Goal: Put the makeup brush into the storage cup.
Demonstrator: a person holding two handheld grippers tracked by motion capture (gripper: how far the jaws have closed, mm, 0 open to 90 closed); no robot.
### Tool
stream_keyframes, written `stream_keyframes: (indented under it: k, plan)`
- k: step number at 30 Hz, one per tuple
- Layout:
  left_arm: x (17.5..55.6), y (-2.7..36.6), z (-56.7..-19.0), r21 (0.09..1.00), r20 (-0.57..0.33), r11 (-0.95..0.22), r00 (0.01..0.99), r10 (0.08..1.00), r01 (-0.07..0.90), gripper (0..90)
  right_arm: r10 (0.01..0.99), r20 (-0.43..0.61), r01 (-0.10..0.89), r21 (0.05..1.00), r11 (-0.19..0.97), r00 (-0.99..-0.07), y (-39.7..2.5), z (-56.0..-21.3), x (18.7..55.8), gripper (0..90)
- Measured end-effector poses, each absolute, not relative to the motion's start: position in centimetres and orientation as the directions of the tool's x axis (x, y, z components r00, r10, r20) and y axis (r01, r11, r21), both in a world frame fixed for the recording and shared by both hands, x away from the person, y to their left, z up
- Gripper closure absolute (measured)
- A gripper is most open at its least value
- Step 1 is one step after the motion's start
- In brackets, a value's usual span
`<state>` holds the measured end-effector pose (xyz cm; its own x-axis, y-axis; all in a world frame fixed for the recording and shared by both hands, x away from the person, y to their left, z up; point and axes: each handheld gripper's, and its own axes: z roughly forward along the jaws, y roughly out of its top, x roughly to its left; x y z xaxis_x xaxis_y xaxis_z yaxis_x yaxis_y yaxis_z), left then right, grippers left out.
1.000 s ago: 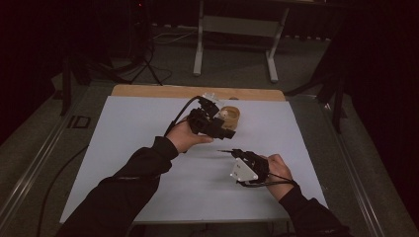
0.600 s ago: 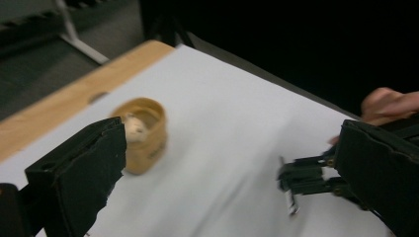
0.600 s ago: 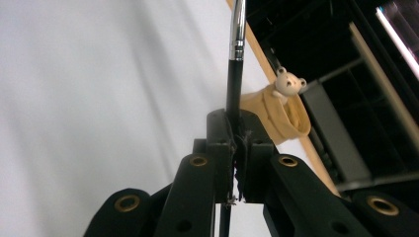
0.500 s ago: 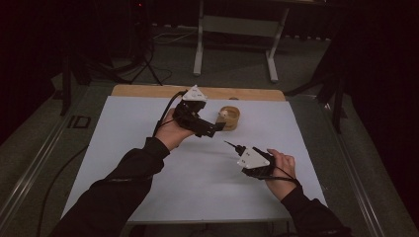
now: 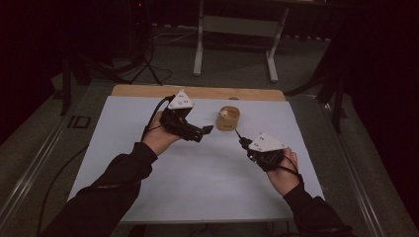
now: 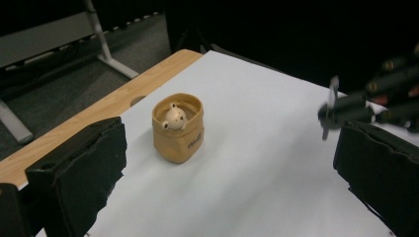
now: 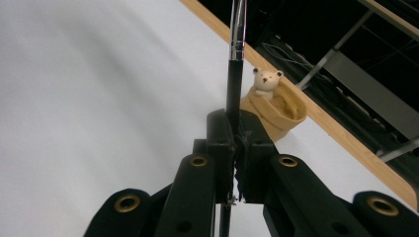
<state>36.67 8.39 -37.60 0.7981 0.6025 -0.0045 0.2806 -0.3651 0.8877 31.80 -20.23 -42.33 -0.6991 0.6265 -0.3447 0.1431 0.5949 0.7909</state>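
A tan sack-shaped cup with a small white bear peeking from it stands upright near the far edge of the white sheet. My left gripper hovers left of the cup, jaws wide open and empty; in the left gripper view the cup sits between and beyond them. My right gripper is shut on a thin dark pen with a silver upper part. The pen points toward the cup from the near right. The pen shows at the right of the left gripper view.
The white sheet covers a wooden table whose bare edge shows at the far side. Beyond it on the floor stand a grey metal frame and cables. Dark surroundings flank the table.
My left gripper has drawn back to the left, away from the cup, which stays put. My right gripper has moved forward and right with the pen, closer to the cup.
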Motion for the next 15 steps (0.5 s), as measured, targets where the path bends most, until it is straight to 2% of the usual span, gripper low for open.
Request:
stream_keyframes:
  k: [8, 15]
  plan:
    - [35.5, 9.9, -38.9, 0.899, -0.02, -0.339, 0.8, 0.6, 0.277, 0.0, 0.688, -0.236, 0.189, 0.856, 0.482, -0.686, -21.0, -40.7, 32.5, 85.6]
    - [34.4, 11.4, -40.1, 0.902, -0.038, -0.322, 0.797, 0.603, 0.287, 0.0, 0.71, -0.212, 0.177, 0.885, 0.432, -0.672, -21.5, -39.8, 33.0, 85.7]
